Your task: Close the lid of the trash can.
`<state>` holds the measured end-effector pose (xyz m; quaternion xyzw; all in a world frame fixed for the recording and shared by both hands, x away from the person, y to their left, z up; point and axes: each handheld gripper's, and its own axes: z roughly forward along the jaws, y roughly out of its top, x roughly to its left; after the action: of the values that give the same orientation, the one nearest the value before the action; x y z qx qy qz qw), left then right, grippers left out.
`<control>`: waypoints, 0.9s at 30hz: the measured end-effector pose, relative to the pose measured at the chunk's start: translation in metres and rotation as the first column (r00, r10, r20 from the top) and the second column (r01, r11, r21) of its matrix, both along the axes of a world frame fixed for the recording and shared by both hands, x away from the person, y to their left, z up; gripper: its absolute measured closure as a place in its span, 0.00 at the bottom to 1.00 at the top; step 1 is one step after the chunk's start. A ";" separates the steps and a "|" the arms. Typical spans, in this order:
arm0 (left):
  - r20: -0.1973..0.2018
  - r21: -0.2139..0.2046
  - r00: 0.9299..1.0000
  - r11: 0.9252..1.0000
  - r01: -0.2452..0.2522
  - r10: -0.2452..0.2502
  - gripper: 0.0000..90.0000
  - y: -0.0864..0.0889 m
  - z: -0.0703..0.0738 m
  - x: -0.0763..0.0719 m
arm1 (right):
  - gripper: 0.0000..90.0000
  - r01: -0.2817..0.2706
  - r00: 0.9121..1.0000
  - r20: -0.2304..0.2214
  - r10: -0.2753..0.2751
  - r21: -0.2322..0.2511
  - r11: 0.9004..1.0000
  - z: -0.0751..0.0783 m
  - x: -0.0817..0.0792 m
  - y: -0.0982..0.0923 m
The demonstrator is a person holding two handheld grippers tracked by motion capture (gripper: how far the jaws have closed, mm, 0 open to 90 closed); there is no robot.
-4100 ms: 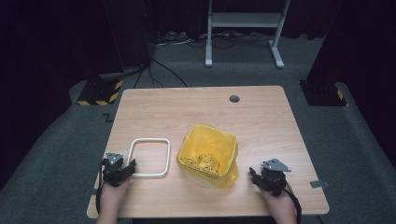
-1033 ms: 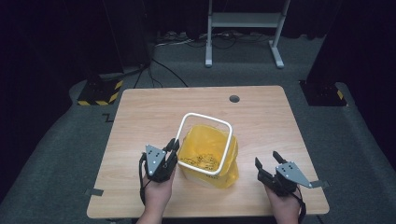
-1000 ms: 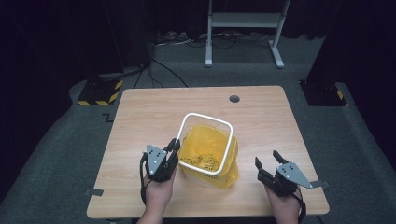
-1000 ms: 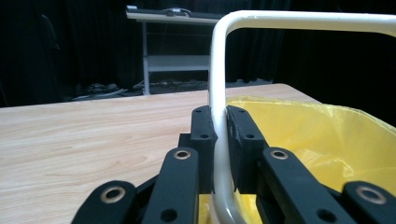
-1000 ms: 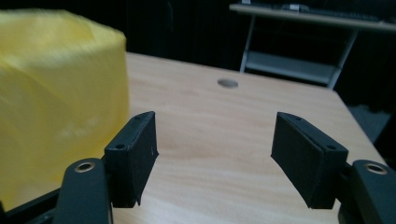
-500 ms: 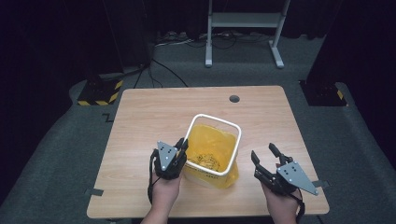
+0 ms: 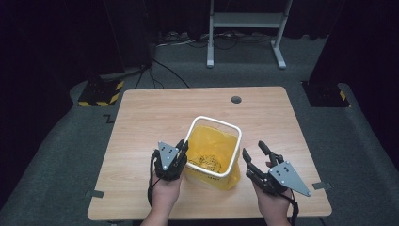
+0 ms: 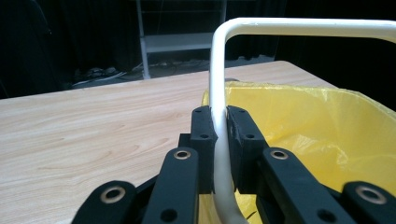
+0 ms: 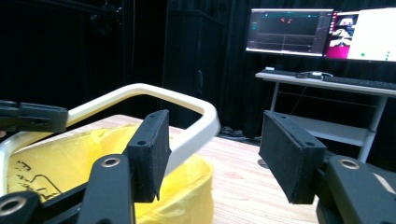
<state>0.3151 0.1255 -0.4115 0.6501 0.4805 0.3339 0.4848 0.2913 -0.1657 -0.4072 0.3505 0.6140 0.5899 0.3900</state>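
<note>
A yellow bag (image 7: 211, 150) stands open near the front middle of the wooden table (image 7: 155, 113). A white rounded-square frame (image 7: 214, 118) hangs over its mouth. My left gripper (image 7: 182, 145) is shut on the frame's left side; in the left gripper view its pads (image 8: 203, 135) pinch the white bar (image 8: 219, 70) beside the yellow bag (image 8: 303, 126). My right gripper (image 7: 253, 149) hovers just right of the bag. It is open, and its jaws have just been closing. In the right gripper view the frame's corner (image 9: 205, 116) shows between the jaws of that gripper (image 9: 215, 128), untouched.
A round cable hole (image 7: 236, 99) sits at the table's far edge. On the floor beyond are a metal stand (image 7: 244, 21) and a yellow-and-black striped block (image 7: 99, 92). Lit monitors (image 9: 289, 30) on a desk show behind the table in the right gripper view.
My left gripper has carried the white frame rightward from beside the bag to over its mouth. My right gripper has risen and come closer to the bag, its jaws narrower.
</note>
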 end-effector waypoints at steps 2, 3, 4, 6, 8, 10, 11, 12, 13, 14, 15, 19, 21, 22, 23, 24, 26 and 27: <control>-0.009 -0.002 1.000 1.000 -0.002 0.002 0.90 0.000 -0.001 0.001 | 0.48 -0.006 1.000 -0.006 0.006 -0.005 1.000 -0.001 0.002 0.004; -0.011 -0.003 1.000 1.000 -0.002 0.002 0.90 0.000 -0.001 0.001 | 0.49 -0.008 1.000 -0.011 0.008 -0.007 1.000 -0.002 0.002 0.006; -0.011 0.000 1.000 1.000 0.000 0.000 0.90 0.000 -0.001 0.001 | 0.49 -0.010 1.000 -0.012 0.010 -0.012 1.000 -0.003 0.003 0.007; -0.012 -0.001 1.000 1.000 0.000 0.000 0.90 -0.001 -0.001 0.002 | 0.50 -0.013 1.000 -0.019 0.013 -0.020 1.000 -0.004 0.005 0.010; -0.012 0.006 1.000 1.000 -0.001 0.001 0.90 -0.001 -0.001 0.002 | 0.50 -0.014 1.000 -0.027 0.014 -0.028 0.999 -0.006 0.007 0.012; -0.013 0.004 1.000 1.000 0.000 0.000 0.90 -0.001 -0.001 0.002 | 0.50 -0.018 0.999 -0.034 0.017 -0.030 0.999 -0.007 0.008 0.014; -0.014 0.006 1.000 1.000 0.000 0.000 0.90 -0.001 -0.001 0.002 | 0.50 -0.019 0.999 -0.034 0.018 -0.034 0.999 -0.008 0.009 0.015; -0.015 0.008 1.000 1.000 -0.001 0.001 0.90 -0.001 -0.001 0.002 | 0.50 -0.020 0.999 -0.036 0.018 -0.040 0.999 -0.009 0.009 0.016; -0.015 0.009 1.000 1.000 -0.002 0.002 0.90 0.000 -0.001 0.002 | 0.51 -0.020 0.999 -0.040 0.018 -0.044 0.999 -0.009 0.009 0.017; -0.017 0.007 1.000 1.000 0.000 0.000 0.90 0.000 -0.001 0.002 | 0.51 -0.022 0.999 -0.042 0.020 -0.047 0.999 -0.010 0.010 0.017; -0.020 0.010 1.000 1.000 0.002 -0.002 0.90 0.000 -0.001 0.002 | 0.51 -0.024 0.999 -0.044 0.021 -0.049 0.999 -0.010 0.010 0.018; -0.019 0.018 1.000 1.000 0.001 -0.001 0.90 0.000 0.000 0.001 | 0.51 -0.027 0.998 -0.049 0.024 -0.059 0.998 -0.012 0.011 0.021; -0.026 0.021 1.000 1.000 0.000 0.001 0.90 0.000 0.000 0.002 | 0.51 -0.026 0.998 -0.052 0.023 -0.069 0.997 -0.014 0.011 0.023; -0.026 0.024 1.000 1.000 -0.004 0.005 0.90 0.000 -0.001 0.002 | 0.51 -0.025 0.998 -0.054 0.021 -0.074 0.997 -0.015 0.012 0.023; -0.028 0.024 1.000 1.000 -0.006 0.006 0.90 0.000 -0.001 0.002 | 0.51 -0.024 0.998 -0.058 0.019 -0.077 0.997 -0.016 0.013 0.024; -0.030 0.021 1.000 1.000 -0.006 0.007 0.90 0.000 -0.002 0.003 | 0.51 -0.024 0.998 -0.062 0.019 -0.075 0.997 -0.017 0.014 0.024; -0.038 0.025 0.999 1.000 -0.010 0.011 0.90 0.001 -0.003 0.003 | 0.51 -0.022 0.997 -0.070 0.016 -0.080 0.997 -0.019 0.015 0.024; -0.041 0.023 0.999 1.000 -0.009 0.010 0.90 0.001 -0.004 0.003 | 0.51 -0.021 0.997 -0.075 0.015 -0.079 0.997 -0.020 0.016 0.024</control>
<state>0.3183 0.1268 -0.4155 0.6603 0.4895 0.3280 0.4656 0.3073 -0.1419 -0.4275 0.3510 0.6542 0.5551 0.3750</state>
